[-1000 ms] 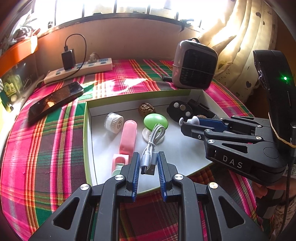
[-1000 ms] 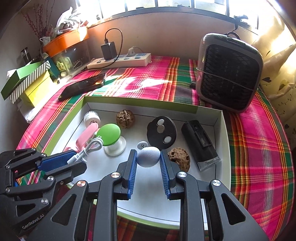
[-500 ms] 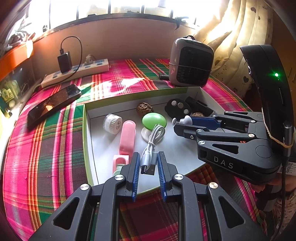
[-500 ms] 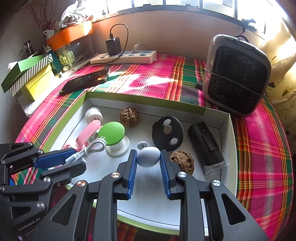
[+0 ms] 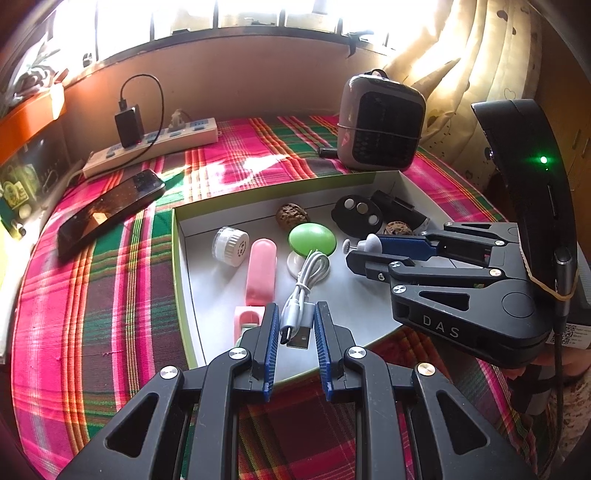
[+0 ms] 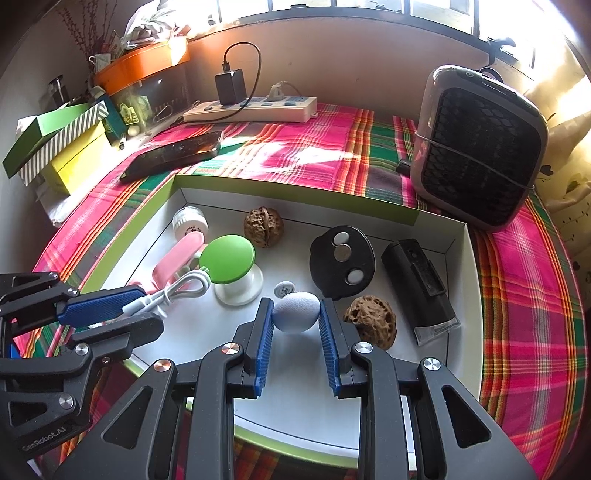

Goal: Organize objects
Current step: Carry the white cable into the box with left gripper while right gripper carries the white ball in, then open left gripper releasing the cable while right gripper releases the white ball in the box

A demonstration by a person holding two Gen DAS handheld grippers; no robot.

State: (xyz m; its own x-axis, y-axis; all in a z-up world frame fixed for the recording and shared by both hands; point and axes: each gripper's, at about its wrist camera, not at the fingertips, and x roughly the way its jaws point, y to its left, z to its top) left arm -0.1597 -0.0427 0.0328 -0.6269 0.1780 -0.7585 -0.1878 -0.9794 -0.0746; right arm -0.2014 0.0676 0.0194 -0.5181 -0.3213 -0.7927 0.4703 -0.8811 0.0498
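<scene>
White USB cable (image 5: 301, 295) pinched in left tool (image 5: 293, 325); grey ball (image 6: 296, 312) (pads touching) in right tool (image 6: 295, 321).

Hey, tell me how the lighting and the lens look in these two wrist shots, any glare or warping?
Left wrist view: the window is blown out white, a sun patch washes out the plaid cloth, and fisheye bends the white box edges. Right wrist view: the same glare sits on the cloth, the corners go dark, the heater bulges, and the foreground stays sharp.
</scene>
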